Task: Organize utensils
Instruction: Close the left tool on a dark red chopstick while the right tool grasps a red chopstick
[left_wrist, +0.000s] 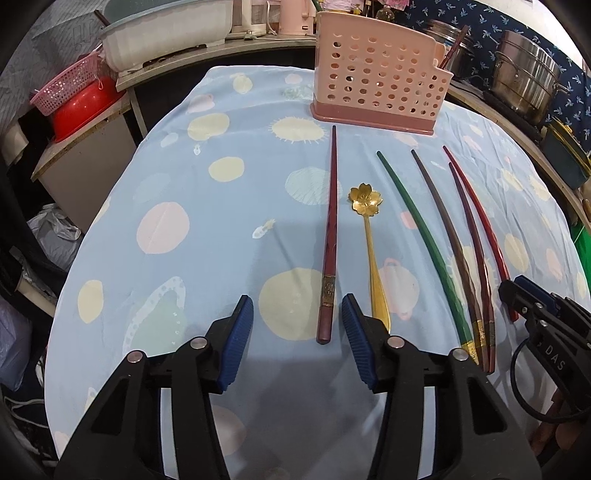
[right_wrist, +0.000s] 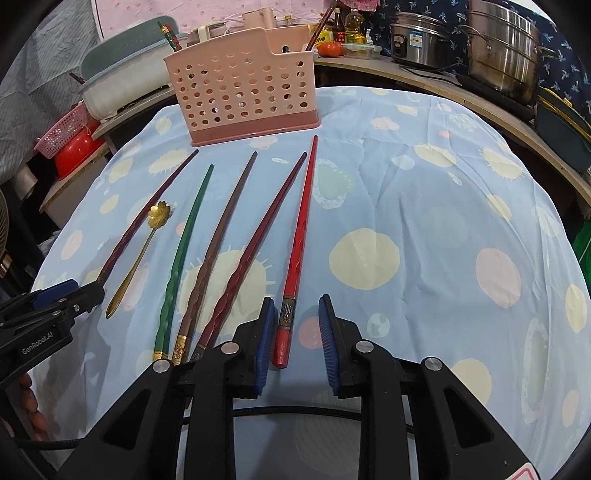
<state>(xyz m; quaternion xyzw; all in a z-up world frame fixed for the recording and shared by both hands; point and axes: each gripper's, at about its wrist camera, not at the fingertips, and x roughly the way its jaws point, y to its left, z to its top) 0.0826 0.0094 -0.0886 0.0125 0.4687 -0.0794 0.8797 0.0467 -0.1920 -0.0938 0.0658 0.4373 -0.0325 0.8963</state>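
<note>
Several chopsticks and a gold flower spoon (left_wrist: 369, 236) lie in a row on the blue spotted cloth, in front of a pink perforated utensil holder (left_wrist: 376, 77). My left gripper (left_wrist: 297, 317) is open, its jaws either side of the butt end of a dark red chopstick (left_wrist: 330, 236). My right gripper (right_wrist: 297, 321) is open around the butt of a bright red chopstick (right_wrist: 299, 240). Green (right_wrist: 183, 251), brown (right_wrist: 218, 243) and maroon (right_wrist: 255, 243) chopsticks lie between. The holder (right_wrist: 240, 88) and spoon (right_wrist: 140, 254) show in the right view too.
The table edge curves around the cloth (left_wrist: 184, 184). Steel pots (right_wrist: 502, 48) stand on a counter at the back right. A white tub (left_wrist: 166, 33), a pink basket and a red bowl (left_wrist: 81, 107) sit at the back left.
</note>
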